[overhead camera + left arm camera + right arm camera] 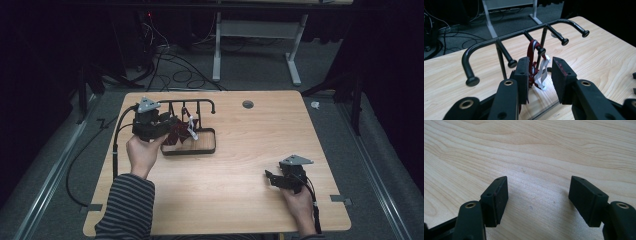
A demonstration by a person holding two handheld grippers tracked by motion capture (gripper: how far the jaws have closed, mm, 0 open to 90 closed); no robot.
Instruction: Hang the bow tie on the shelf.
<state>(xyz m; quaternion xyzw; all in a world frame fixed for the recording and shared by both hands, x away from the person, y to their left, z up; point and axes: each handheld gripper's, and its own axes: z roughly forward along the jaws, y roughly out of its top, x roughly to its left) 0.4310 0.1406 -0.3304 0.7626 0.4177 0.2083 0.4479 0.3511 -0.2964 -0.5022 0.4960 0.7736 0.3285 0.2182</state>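
i am looking down at the wooden surface (240, 165), the biggest thing here. it is lying flat with a small round hole (247, 104) near its far edge.

next in size is the black rack (192, 127), sitting on the far left part of the surface. it has a flat tray at the bottom and a bar on top with short pegs (560, 37) sticking out toward me.

my left tool (167, 127) is reaching into the rack from the left side, with my left hand (142, 152) holding it from below. in the left tool view its jaws are standing apart, and the pads are not pressing on anything.

my right tool (272, 179) is resting low on the near right part of the surface, well apart from the rack. its jaws are spread wide over bare wood, holding nothing.

the smallest things are hanging from a middle peg: a dark red strap (532, 53) and a white strap (543, 72) beside it. they are dangling just past the left tool's pads (522, 75), in line with the gap between them. i cannot tell if the red one is brushing the left pad.
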